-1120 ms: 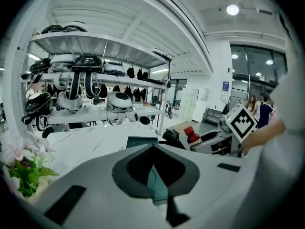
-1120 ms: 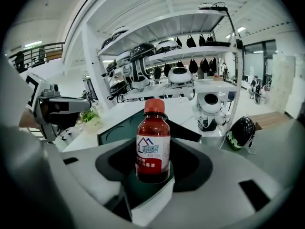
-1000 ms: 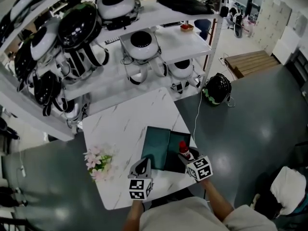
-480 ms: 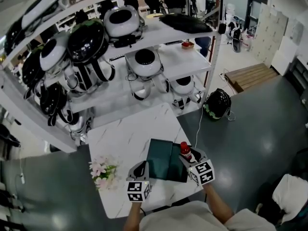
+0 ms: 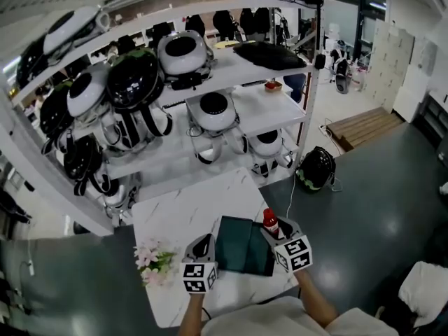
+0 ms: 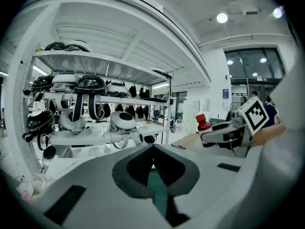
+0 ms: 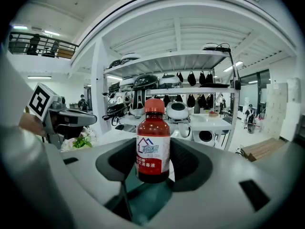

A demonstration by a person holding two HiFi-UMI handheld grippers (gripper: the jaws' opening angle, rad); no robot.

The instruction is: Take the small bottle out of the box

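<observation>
- The right tongs (image 5: 273,228) grip the small bottle (image 5: 269,219) by its body. It is upright with the red cap on top, probably so that it lifts out without tipping.
- The bottle hangs over the right side of the open box (image 5: 241,247), which lies towards the near right corner of the table (image 5: 185,212) — it seems already clear of the box.
- The left tongs (image 5: 204,248) are closed on nothing, just beside the box's left side, perhaps to steady it.
- Only the right gripper view shows the bottle's label and the grip on both its sides; only the head view shows the flowers (image 5: 155,261) by the table's left edge.
</observation>
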